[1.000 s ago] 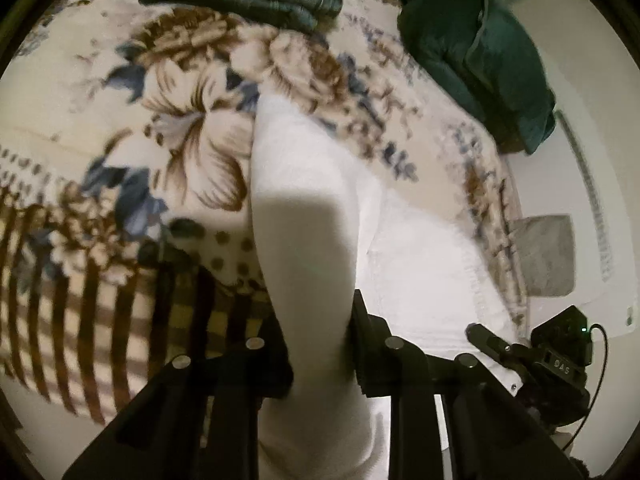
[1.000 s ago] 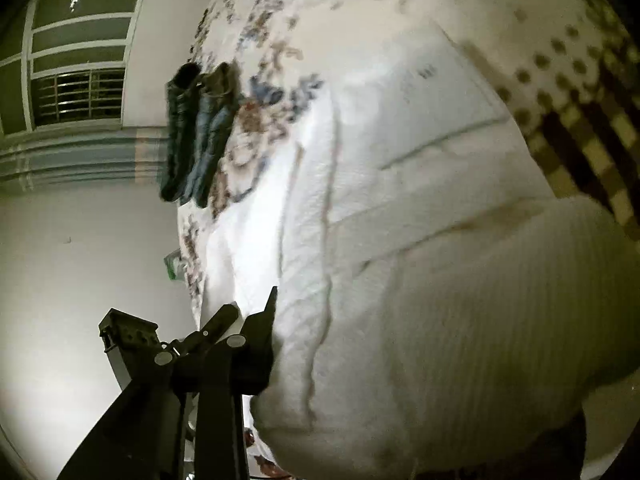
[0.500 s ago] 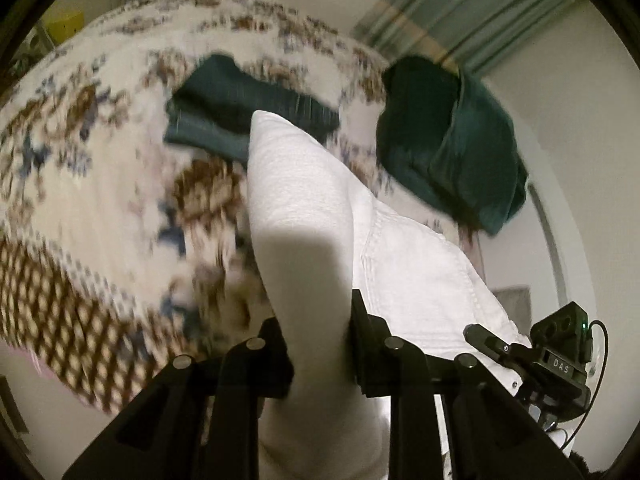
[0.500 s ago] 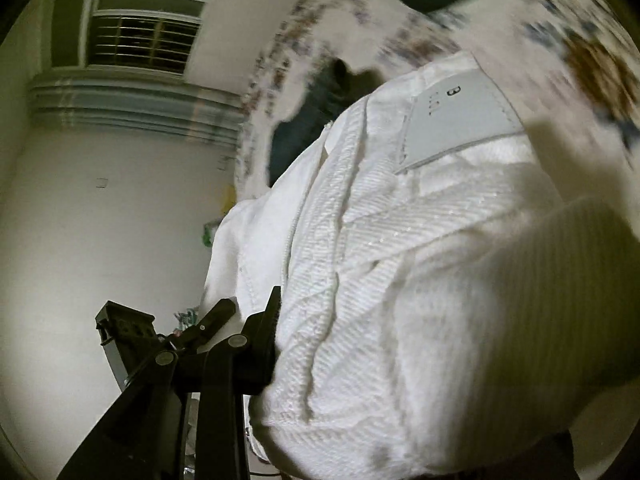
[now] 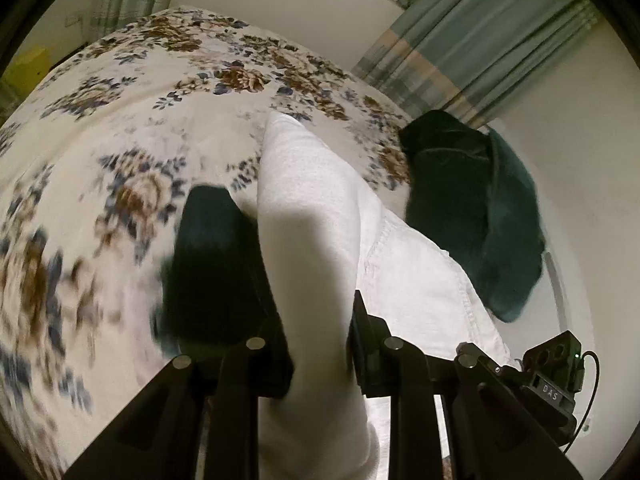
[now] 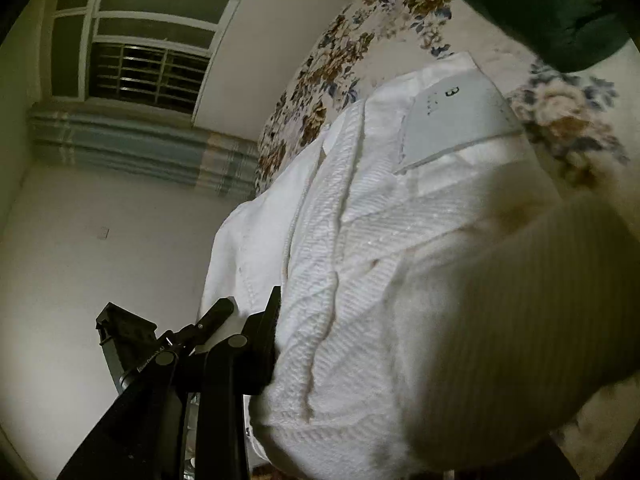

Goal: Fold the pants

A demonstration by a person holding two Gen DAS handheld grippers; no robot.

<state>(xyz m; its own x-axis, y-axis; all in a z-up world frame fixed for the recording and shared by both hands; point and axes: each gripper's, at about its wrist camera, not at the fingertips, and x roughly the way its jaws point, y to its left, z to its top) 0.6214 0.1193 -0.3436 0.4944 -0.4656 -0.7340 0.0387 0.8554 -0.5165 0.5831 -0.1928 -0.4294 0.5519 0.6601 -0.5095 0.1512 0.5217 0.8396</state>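
Note:
The white pants [image 5: 312, 220] hang lifted above the floral bed between both grippers. My left gripper [image 5: 318, 344] is shut on a folded edge of the white fabric, which rises between its fingers. In the right wrist view the white pants [image 6: 360, 264] fill most of the frame, with a grey label patch [image 6: 452, 120] on the waistband. My right gripper [image 6: 280, 340] is shut on a thick bunch of this fabric; only its left finger [image 6: 264, 344] shows, the other is hidden behind cloth.
The floral bedspread [image 5: 140, 128] lies below. A folded dark pair of pants [image 5: 212, 264] sits under my left gripper. A dark green bundle of clothes [image 5: 472, 208] lies at the bed's right side. Curtains [image 5: 460, 40] and a barred window [image 6: 148, 76] stand behind.
Both grippers have lifted the white pants up and carried them forward over the bed. The folded dark pants now lie close under my left gripper; the view tilted up to the walls.

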